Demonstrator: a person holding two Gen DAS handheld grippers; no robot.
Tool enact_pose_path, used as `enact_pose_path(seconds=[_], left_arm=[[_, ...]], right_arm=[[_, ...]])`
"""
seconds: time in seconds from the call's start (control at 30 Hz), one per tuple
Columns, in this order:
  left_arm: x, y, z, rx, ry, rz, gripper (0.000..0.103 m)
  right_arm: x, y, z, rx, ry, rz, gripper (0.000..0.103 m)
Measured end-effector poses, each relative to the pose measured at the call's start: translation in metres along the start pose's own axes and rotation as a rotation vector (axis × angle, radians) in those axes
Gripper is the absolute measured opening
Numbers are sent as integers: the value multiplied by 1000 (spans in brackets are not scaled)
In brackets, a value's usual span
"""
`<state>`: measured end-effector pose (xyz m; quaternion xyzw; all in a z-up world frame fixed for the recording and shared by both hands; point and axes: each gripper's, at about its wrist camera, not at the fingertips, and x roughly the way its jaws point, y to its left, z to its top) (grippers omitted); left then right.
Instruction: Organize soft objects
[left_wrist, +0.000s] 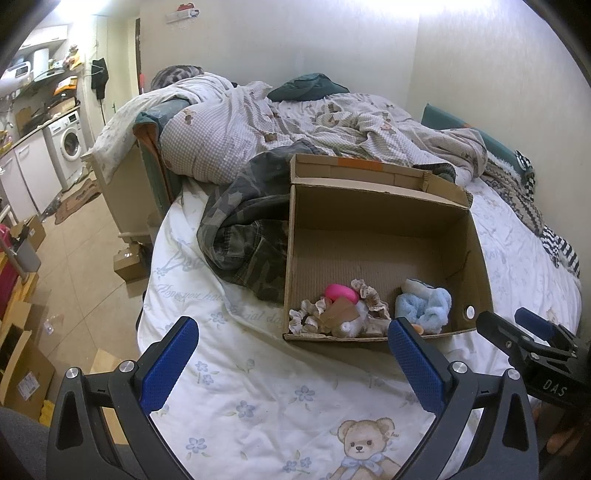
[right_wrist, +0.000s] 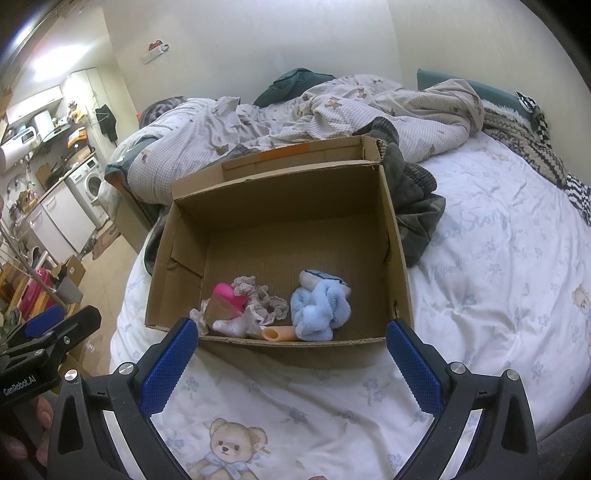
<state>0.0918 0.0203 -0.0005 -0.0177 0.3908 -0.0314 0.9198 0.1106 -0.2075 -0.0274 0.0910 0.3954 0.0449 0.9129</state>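
Observation:
An open cardboard box (left_wrist: 373, 206) (right_wrist: 280, 199) stands on the bed. Near its front wall lie a fluffy blue soft item (left_wrist: 424, 304) (right_wrist: 319, 308), a pink item (left_wrist: 341, 292) (right_wrist: 227, 293), frilly beige scrunchies (left_wrist: 369, 293) (right_wrist: 264, 295), a white plush piece (right_wrist: 231, 326) and a small orange piece (right_wrist: 279, 334). My left gripper (left_wrist: 293, 354) is open and empty, held in front of the box. My right gripper (right_wrist: 291, 354) is open and empty, also just in front of the box; it shows at the right of the left wrist view (left_wrist: 517, 325).
A camouflage garment (left_wrist: 243, 229) lies left of the box and a dark garment (right_wrist: 413, 199) right of it. A rumpled checked duvet (left_wrist: 295, 125) and a patterned blanket (right_wrist: 528, 147) lie behind. The bed edge drops to a tiled floor (left_wrist: 85, 251) with boxes on the left.

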Motion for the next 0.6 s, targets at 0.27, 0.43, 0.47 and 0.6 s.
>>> enact_pose_path(seconds=[0.27,0.43,0.47,0.6], left_arm=[[0,0,0,-2,1,-1,102],[0,1,0,-2,1,2,102],[0,0,0,-1,3,3,102],[0,1,-2,-5,4,-2,102]], right_arm=[[0,0,0,0,0,0,103],[0,0,0,-1,0,1,103],[0,0,0,0,0,1,103],[0,2,1,3,1,8,103]])
